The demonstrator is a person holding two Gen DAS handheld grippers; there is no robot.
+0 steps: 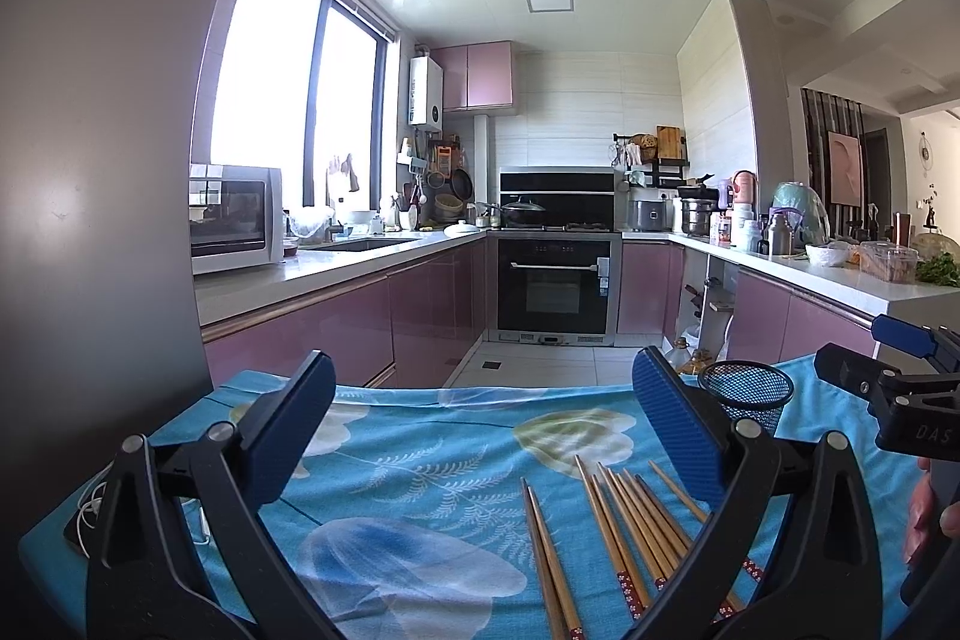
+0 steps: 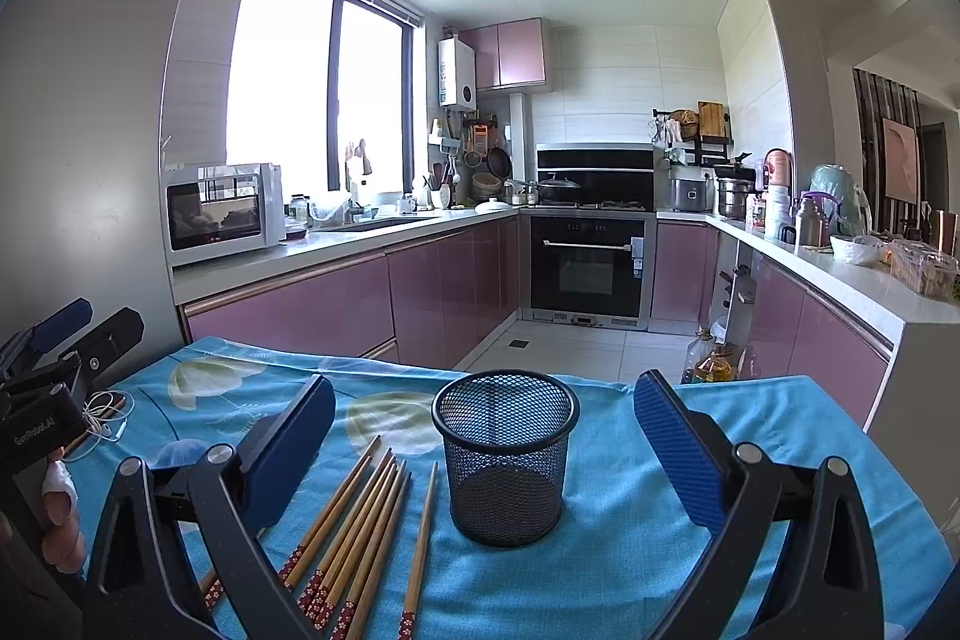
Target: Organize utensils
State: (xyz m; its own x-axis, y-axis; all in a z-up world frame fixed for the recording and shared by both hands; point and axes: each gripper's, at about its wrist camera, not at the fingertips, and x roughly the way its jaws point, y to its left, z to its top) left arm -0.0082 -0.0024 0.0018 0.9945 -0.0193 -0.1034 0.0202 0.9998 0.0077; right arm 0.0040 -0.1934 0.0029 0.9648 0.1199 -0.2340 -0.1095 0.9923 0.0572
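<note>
Left gripper (image 1: 483, 415): seen from its own camera, both blue-padded fingers spread wide across the lower half of the frame, holding nothing; in the right wrist view its black body shows at the left edge.
Left hand (image 2: 60, 520): fingertips at the lower left edge of the right wrist view, one with a white wrap.
White cable (image 2: 105, 418): loose loops on the cloth at mid-left of the right wrist view, just beside the left gripper's body.
Tablecloth (image 1: 420, 466): bright blue with pale leaf and flower prints, filling the bottom of both views.
Chopsticks (image 1: 624, 532): a loose group of wooden sticks lying flat on the cloth, lower centre-right of the left wrist view; red patterned ends point to the bottom edge, thin tips away. One pair lies a little to the left of the rest.
Mesh cup (image 2: 505, 454): black wire holder standing upright at the centre of the right wrist view, just right of the chopsticks and apart from them; nothing shows inside.
Right gripper (image 2: 485, 430): fingers wide apart in the lower part of its own view, empty, with the mesh cup between them further off.
Background: kitchen with pink cabinets, a microwave (image 2: 219, 211) at mid-left and a black oven (image 2: 588, 259) at centre.
</note>
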